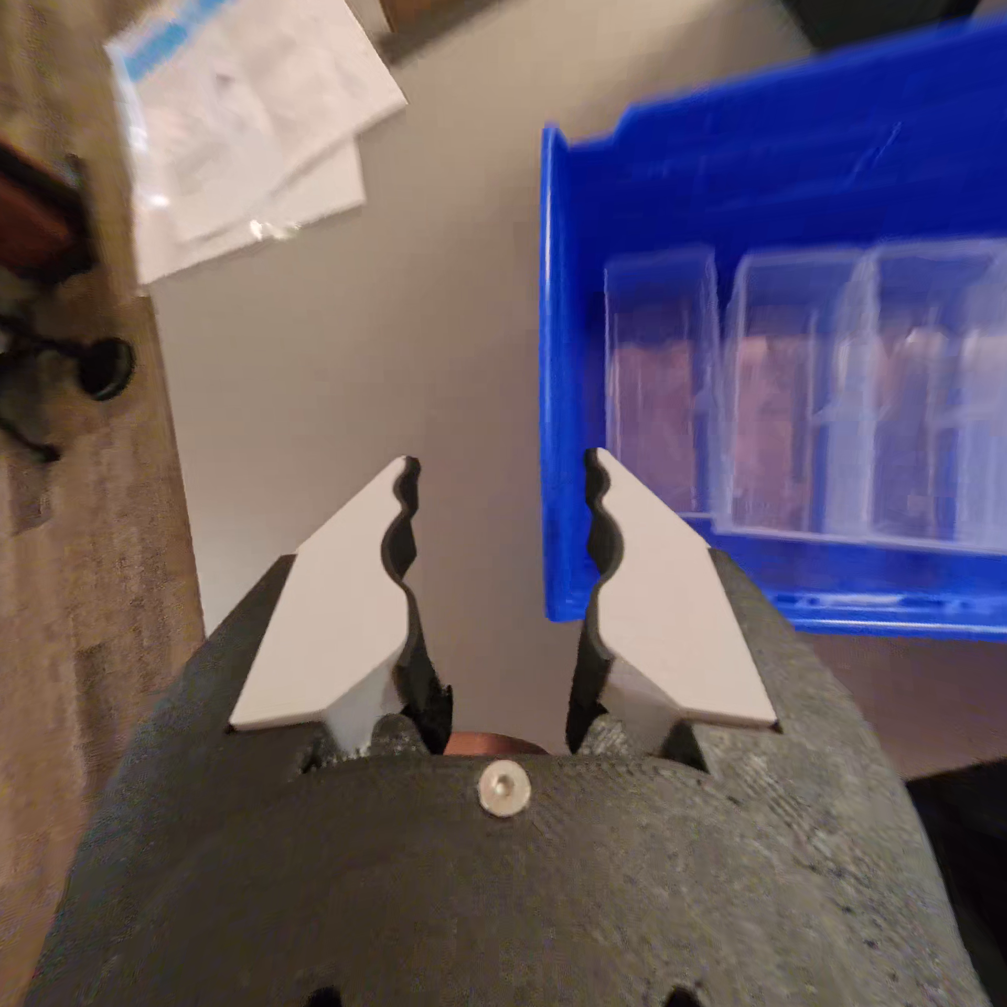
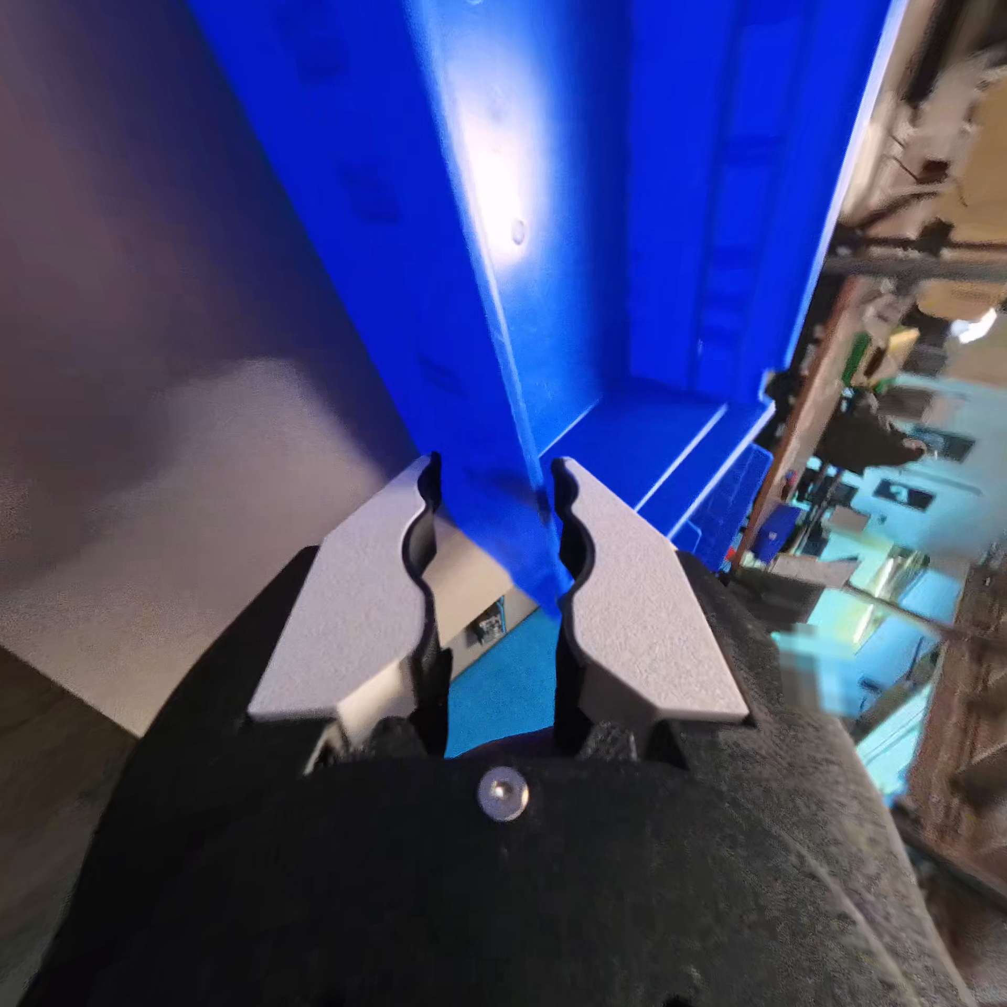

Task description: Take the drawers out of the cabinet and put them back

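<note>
**Operator:** Black gripper bodies with white fingers fill the bottom of both my feeds. The left gripper (image 1: 501, 463) has its fingers spread wide over bare grey table (image 1: 338, 381), nothing between them. The right gripper (image 2: 493, 468) has its fingers closed around a wall of the blue moulded-plastic cabinet (image 2: 545, 272), and both pads look pressed against it.

**Spotter:** Where are the drawers?

**Operator:** Seated in the cabinet (image 1: 763, 180), just right of my left fingers. They're clear plastic drawers (image 1: 659, 381) with something reddish-brown inside.

**Spotter:** How would you take the first one?

**Operator:** I'd keep the right grip firm so the cabinet can't slide or tip. Then I'd swing the left fingers across to the nearest drawer front, close on its lip, and pull straight out along the slot, not sideways.

**Spotter:** Count for me.

**Operator:** One cabinet and two grippers. I see three drawer fronts, though blur and the frame edge may hide more. Two white paper sheets (image 1: 245, 136) lie far back on the table. One black chair base (image 1: 103, 365) stands on the carpet.
</note>
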A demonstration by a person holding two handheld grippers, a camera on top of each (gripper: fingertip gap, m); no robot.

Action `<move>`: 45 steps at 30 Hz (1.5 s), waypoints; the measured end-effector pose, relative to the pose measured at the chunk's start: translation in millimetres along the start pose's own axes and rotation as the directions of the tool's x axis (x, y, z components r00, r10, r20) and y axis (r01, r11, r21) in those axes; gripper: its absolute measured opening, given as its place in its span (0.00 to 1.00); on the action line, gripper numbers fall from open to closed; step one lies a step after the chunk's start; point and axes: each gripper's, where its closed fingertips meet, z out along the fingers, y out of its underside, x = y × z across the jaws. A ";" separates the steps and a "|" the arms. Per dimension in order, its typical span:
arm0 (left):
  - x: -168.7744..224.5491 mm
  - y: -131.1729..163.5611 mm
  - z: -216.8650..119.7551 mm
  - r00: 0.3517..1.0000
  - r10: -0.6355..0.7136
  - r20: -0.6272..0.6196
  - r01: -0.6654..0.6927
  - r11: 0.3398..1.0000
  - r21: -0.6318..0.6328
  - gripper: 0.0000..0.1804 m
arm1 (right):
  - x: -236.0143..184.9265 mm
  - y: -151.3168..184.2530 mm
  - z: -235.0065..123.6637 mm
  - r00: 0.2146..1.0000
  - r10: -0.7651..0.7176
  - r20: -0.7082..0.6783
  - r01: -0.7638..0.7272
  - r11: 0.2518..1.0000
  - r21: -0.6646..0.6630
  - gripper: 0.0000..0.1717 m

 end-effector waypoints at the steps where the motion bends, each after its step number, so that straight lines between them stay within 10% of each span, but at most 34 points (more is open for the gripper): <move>1: 5.8 -4.5 -11.2 0.998 -0.050 0.028 0.048 0.996 0.075 0.37 | 3.7 1.8 -3.2 0.997 0.070 -0.030 -0.069 0.997 0.024 0.27; 5: 75.1 -10.7 -59.6 0.981 -0.195 -0.017 0.187 0.907 0.377 0.46 | 12.4 -4.8 -30.3 0.866 0.491 -0.096 -0.463 0.859 0.221 0.27; 11: 157.2 28.2 -73.4 0.914 -0.405 0.013 0.349 0.803 0.483 0.64 | -12.8 -70.1 -66.9 0.352 0.918 0.185 -0.820 0.207 0.534 0.48; 14: 192.8 21.9 -70.7 0.881 -0.466 -0.083 0.439 0.738 0.513 0.68 | -26.1 -100.5 -58.2 0.198 0.958 0.209 -0.839 0.055 0.541 0.62; 26: 232.5 12.0 -28.5 0.914 -0.402 0.059 0.317 0.797 0.514 0.73 | -26.5 -78.4 -27.3 0.107 0.993 0.045 -0.879 0.074 0.471 0.61; 38: 72.6 79.5 -42.1 0.770 -0.531 0.354 0.350 0.815 0.462 0.48 | -19.9 83.5 -27.5 0.070 0.954 -0.291 -0.894 0.189 0.407 0.41; 45: 135.3 5.7 -77.4 0.907 -0.383 0.173 0.227 0.793 0.566 0.48 | -10.7 12.3 -57.5 0.162 0.979 -0.123 -0.837 0.202 0.508 0.40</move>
